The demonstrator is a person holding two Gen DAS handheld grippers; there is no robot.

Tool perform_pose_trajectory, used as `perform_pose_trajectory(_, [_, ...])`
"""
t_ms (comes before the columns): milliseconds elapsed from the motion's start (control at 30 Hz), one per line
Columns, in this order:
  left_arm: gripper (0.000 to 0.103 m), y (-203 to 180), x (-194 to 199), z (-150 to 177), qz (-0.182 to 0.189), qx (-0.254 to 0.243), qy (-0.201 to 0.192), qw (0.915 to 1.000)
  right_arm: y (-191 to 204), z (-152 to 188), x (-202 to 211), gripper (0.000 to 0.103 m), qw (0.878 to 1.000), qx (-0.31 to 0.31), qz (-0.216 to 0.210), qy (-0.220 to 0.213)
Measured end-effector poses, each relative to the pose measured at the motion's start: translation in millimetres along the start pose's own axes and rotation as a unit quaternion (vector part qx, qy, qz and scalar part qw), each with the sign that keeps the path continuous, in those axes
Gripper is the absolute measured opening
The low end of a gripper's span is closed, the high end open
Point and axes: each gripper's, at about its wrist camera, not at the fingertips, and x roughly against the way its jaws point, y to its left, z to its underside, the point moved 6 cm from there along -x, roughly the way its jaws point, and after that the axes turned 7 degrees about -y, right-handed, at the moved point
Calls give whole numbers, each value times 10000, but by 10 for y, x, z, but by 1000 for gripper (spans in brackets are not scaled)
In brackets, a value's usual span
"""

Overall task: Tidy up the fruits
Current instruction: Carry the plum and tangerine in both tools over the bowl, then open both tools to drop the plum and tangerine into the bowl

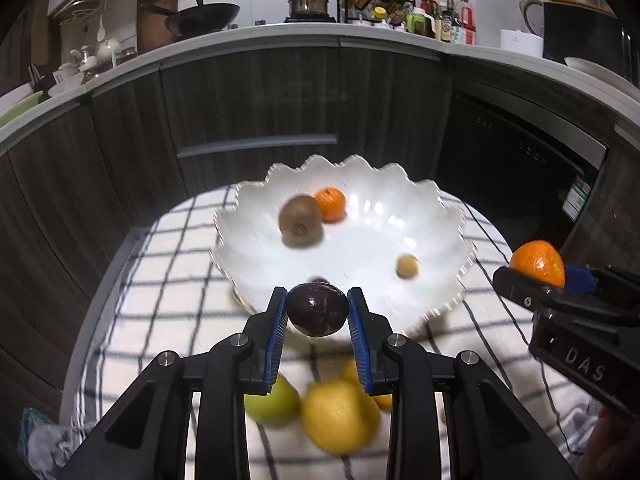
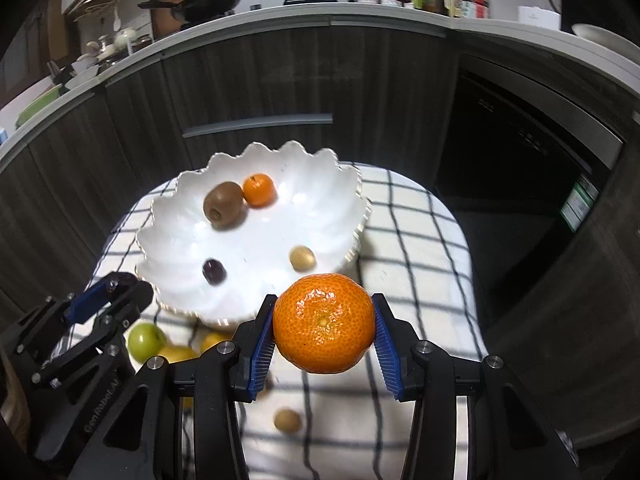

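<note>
both grippers were loaded and the white scalloped bowl (image 1: 436,216) lay ahead of and below both of them, on the checked cloth (image 2: 420,216). the left gripper (image 1: 317,310) was clamped on a small dark fruit (image 1: 317,310), blue pads pressing it from both sides. from the left wrist view the fruit hung just at the bowl's near rim, so the drop spot sat straight forward along the fingers. the right gripper (image 2: 324,330) was closed on a mandarin (image 2: 324,328), pads on its left and right flanks, stem scar facing the camera. in the right wrist view the bowl sat forward and to the left of the mandarin, with its near rim just past the fruit.

the bowl already held a kiwi (image 2: 223,204), a small orange (image 2: 259,189), a dark grape-like fruit (image 2: 213,270) and a small tan fruit (image 2: 301,258). loose on the cloth on the near side of the bowl were a green apple (image 2: 145,340), yellow fruits (image 1: 340,420) and another tan fruit (image 2: 287,420).

judgement: the left gripper looked nearer the bowl, lined up dead on. the right needed a leftward swing as well as forward travel. the mandarin and dark fruit were both roundish, no long axis to mind. risk: the two grippers would converge on one bowl, so they could crowd each other, and dropped fruit could roll into those inside.
</note>
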Motion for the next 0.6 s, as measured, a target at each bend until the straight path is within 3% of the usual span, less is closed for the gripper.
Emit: perform_pose_trajectory(600, [30,318,-971,-144,152,24,652,9978,413,-180,-940,46,9975,409,-192,537])
